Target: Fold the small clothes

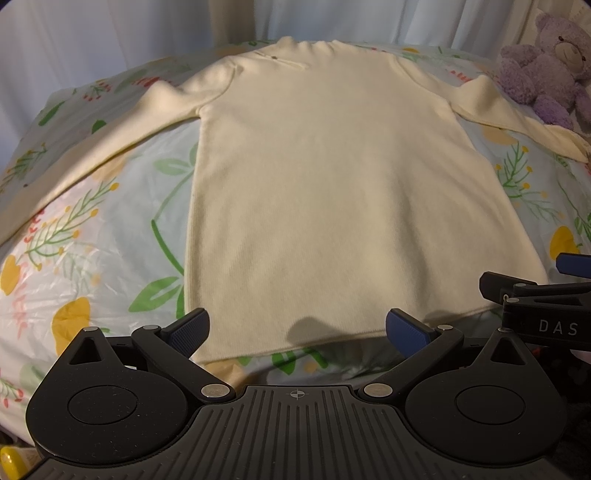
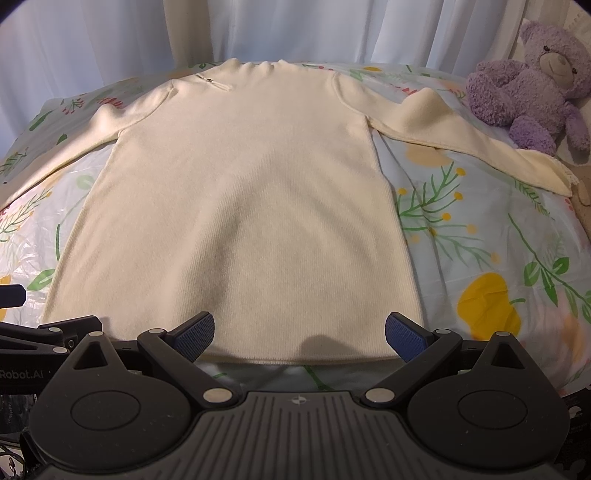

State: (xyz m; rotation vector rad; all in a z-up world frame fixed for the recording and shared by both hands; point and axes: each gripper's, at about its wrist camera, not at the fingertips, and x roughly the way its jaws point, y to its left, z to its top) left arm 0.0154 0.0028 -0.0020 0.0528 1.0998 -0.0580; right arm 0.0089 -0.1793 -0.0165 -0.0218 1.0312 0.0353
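On top of the plastic-covered bedsheet, pale blue with printed green leaves and yellow flowers, a cream long-sleeved knitted sweater lies flat and unfolded. Its hem is the part nearest the two grippers; its high collar is at the far end, toward the pale curtain hanging behind the bed. Both sleeves are spread away from the sweater's body, one to each side, each sloping back toward the hem end. A small zip or tab shows just below the collar, left of the sweater's middle.

Beyond the sweater's right sleeve, a fluffy lilac teddy bear sits on the sheet, with the cuff of that sleeve just beside its foot.

The left gripper, black with blue ribbed pads, hovers at the sweater's hem near its left corner, jaws spread wide with nothing between them; its fingertips overlap the hem edge in the left wrist view, though I cannot tell whether they touch the knit. The right gripper, of the same make, is at the hem near the sweater's right corner, likewise spread and empty. The two tools sit just beside each other, each showing at the edge of the other's view.
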